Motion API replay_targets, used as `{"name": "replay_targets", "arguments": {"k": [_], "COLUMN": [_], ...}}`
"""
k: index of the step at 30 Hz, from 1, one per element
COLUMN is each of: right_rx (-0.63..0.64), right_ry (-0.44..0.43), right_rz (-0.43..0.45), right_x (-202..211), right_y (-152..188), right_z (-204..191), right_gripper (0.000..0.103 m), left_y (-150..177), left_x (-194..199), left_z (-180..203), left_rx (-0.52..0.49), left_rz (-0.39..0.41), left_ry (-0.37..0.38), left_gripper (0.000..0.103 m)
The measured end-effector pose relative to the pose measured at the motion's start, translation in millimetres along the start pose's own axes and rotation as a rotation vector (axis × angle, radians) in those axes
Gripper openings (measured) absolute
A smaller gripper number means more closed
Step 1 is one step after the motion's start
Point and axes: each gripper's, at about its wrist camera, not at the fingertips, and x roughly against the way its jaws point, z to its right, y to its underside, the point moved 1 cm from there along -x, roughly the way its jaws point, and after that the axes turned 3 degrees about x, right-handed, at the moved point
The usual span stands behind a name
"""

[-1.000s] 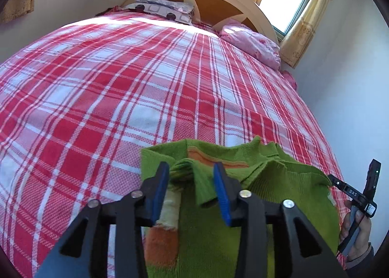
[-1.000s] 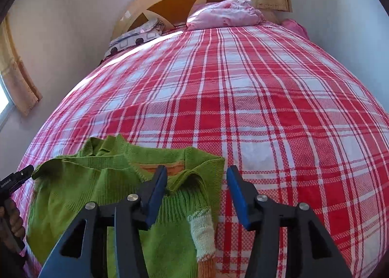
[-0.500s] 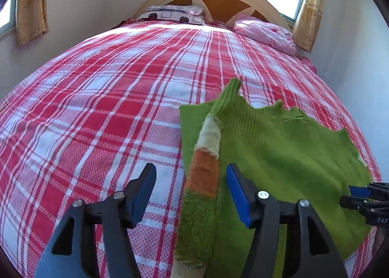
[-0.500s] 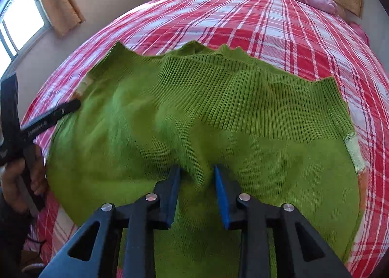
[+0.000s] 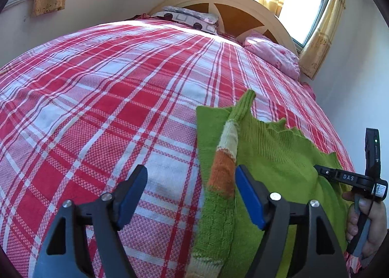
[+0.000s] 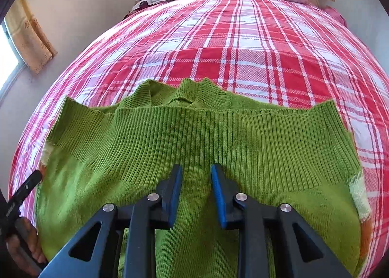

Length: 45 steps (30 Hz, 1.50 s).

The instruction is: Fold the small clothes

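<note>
left hand-held gripper (image 5: 189, 199) opened wider, sweater (image 6: 194, 146) released

The green knitted sweater (image 6: 194, 146) lies flat on the red-and-white plaid bedspread (image 5: 116, 98), down at the near end of the bed. Way behind it, a patterned grey pillow (image 5: 189, 16) and a pink pillow (image 5: 272, 58) sit side by side against the arched wooden headboard (image 5: 233, 9).
</note>
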Motion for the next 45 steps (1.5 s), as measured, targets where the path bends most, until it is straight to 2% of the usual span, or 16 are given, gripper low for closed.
{"name": "replay_targets", "arguments": {"k": [4, 6, 8, 11, 13, 16, 19, 21, 22, 26, 29, 33, 36, 37, 41, 45], "right_rx": [0.004, 0.011, 0.029, 0.048, 0.054, 0.011, 0.059, 0.09, 0.081, 0.011, 0.04, 0.113, 0.097, 0.093, 0.166, 0.247], "right_ry": [0.013, -0.014, -0.012, 0.102, 0.085, 0.071, 0.097, 0.107, 0.097, 0.041, 0.069, 0.113, 0.159, 0.166, 0.077, 0.015], "right_rz": [0.078, 0.099, 0.082, 0.029, 0.066, 0.072, 0.091, 0.063, 0.071, 0.109, 0.096, 0.103, 0.099, 0.11, 0.152, 0.131], "right_x": [35, 55, 66, 66, 69, 79, 85, 78, 76, 85, 91, 86, 93, 97, 104, 82], "right_y": [10, 21, 39, 72, 87, 91, 91, 95, 99, 109, 114, 119, 115, 113, 108, 100], "right_z": [7, 14, 22, 40, 53, 57, 47, 45, 49, 60, 55, 49, 43, 36, -9, -52], "right_gripper": [0.03, 0.033, 0.033, 0.033, 0.033, 0.033, 0.034, 0.037, 0.037, 0.038, 0.038, 0.039, 0.04, 0.041, 0.047, 0.048], "left_y": [-3, -2, -3, -2, -2, -5, -15, -20, -21, -18, -16, -10, -11, -11, -6, -1], "left_x": [-5, -8, -10, -9, -12, -11, -5, -6, -10, -22, -11, -13, -13, -11, 5, 4], "left_z": [-7, -6, -5, -5, -2, 5, 6, 6, 3, -12, -10, -4, -6, -7, -13, -14], "left_rx": [0.027, 0.021, 0.012, 0.008, -0.005, -0.045, -0.081, -0.128, -0.139, -0.08, -0.074, -0.113, -0.1, -0.089, -0.061, -0.068], "left_rz": [-0.021, -0.033, -0.037, -0.029, -0.035, -0.027, 0.031, 0.06, 0.046, -0.02, 0.013, -0.002, -0.014, -0.01, 0.029, 0.022], "left_ry": [-0.019, -0.038, -0.055, -0.061, -0.079, -0.106, -0.167, -0.245, -0.269, -0.253, -0.23, -0.228, -0.228, -0.231, -0.214, -0.192], "left_gripper": [0.077, 0.077, 0.077, 0.077, 0.078, 0.077, 0.078, 0.083, 0.086, 0.086, 0.086, 0.086, 0.086, 0.086, 0.086, 0.089]}}
